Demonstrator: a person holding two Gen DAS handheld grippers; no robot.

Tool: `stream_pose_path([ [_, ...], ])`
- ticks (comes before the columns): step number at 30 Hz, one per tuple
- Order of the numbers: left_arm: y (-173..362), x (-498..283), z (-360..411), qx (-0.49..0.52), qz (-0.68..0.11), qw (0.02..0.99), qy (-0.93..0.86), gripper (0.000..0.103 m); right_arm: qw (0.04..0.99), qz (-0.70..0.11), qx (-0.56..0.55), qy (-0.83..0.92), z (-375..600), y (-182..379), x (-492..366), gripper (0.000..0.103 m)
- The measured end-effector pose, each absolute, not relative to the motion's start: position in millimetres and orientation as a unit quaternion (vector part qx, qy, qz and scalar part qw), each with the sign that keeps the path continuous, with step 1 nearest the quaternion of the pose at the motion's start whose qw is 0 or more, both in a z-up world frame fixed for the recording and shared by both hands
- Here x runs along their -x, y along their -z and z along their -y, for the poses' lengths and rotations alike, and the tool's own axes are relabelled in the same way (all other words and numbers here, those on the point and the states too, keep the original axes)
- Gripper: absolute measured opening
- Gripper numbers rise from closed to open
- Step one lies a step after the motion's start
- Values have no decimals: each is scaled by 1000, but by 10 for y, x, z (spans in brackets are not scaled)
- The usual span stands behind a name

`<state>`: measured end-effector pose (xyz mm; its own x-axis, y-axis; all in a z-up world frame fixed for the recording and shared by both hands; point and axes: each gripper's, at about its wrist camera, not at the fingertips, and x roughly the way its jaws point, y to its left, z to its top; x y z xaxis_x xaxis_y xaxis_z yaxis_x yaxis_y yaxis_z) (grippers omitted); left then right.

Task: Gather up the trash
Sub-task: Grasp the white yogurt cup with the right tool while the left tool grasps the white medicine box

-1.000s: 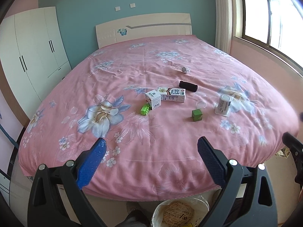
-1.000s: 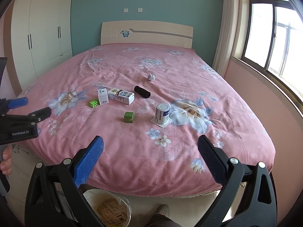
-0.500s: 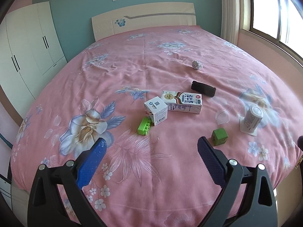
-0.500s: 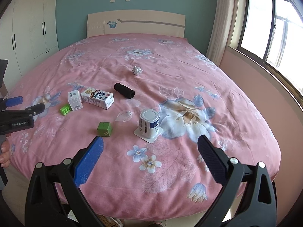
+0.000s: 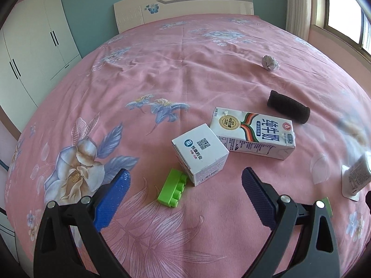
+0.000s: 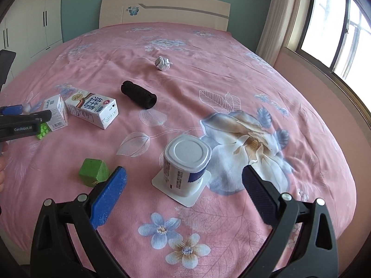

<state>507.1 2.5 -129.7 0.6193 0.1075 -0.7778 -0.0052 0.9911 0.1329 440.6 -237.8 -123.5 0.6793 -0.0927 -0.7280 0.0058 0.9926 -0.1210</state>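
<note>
A pink floral bedspread (image 5: 162, 74) fills both views, and every item lies on it. The left gripper (image 5: 185, 180) hangs over it with its jaws spread wide and nothing between them; the right gripper (image 6: 184, 178) is likewise wide open and empty.

Ahead and to the right of the left gripper lies a milk carton (image 5: 252, 133) on its side, and beyond that, further right, a black roll (image 5: 288, 109), perhaps foam, though the view is too soft to be sure. Just ahead of the left gripper's opening stands a small white box (image 5: 200, 154) with a QR code, one corner touching the carton. A green toy brick (image 5: 172, 191) lies right between the fingertips, against the box's near side.

Between the right gripper's fingertips, close ahead, stands a yogurt cup (image 6: 185, 164) upside down on its foil lid. A green block (image 6: 94, 172) sits just beside its left finger. Far ahead of both grippers rests a crumpled paper ball (image 6: 162, 63).
</note>
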Motion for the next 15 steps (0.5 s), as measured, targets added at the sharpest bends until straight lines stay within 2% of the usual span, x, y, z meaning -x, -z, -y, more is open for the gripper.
stream_pose_path([
  [10, 1606, -5533, -60, -23, -436, 900, 6, 98, 908, -417, 24, 24, 2466, 1603, -4848, 96],
  [12, 1622, -5585, -66, -16, -433, 901, 10, 94, 910, -414, 18, 22, 2480, 1635, -4888, 84],
  [14, 1660, -5617, -70, -6, -441, 897, 21, 70, 907, -420, 12, 16, 2487, 1682, -4937, 64],
  [15, 1686, -5629, -74, 1, -448, 894, 28, 63, 905, -424, 7, 13, 2505, 1711, -4958, 58],
])
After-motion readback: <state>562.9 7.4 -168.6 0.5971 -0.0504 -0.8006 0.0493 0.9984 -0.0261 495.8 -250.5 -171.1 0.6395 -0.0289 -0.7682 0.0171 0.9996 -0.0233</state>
